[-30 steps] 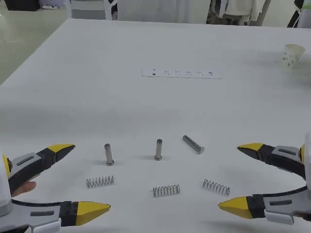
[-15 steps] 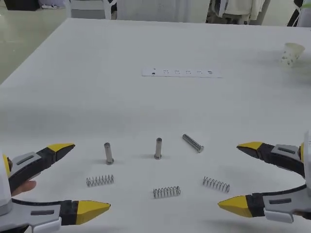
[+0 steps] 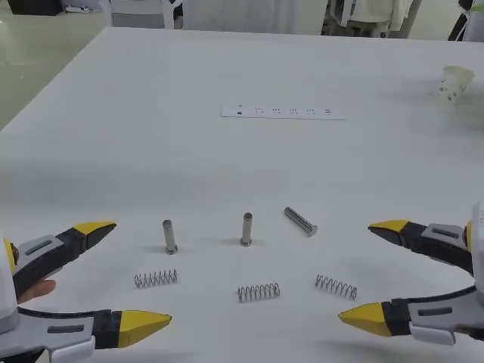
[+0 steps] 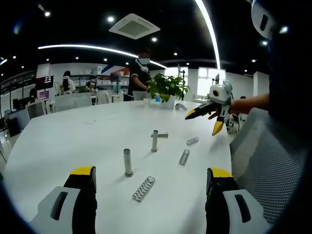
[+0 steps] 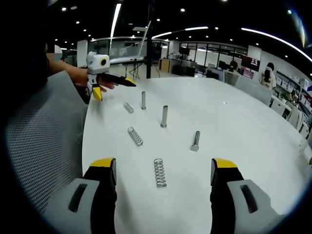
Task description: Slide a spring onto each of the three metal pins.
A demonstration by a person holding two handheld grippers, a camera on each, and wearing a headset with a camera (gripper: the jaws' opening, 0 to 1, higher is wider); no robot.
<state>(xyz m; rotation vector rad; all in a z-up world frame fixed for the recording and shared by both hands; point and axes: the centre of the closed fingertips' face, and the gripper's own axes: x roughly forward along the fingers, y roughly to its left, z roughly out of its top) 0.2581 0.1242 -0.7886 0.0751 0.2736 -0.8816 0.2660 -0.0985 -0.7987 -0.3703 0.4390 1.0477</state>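
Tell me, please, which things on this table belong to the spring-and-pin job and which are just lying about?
For the job: left pin and middle pin, both upright; right pin, lying flat; left spring, middle spring, right spring, all lying loose.

Lying about: power strip; paper cup.
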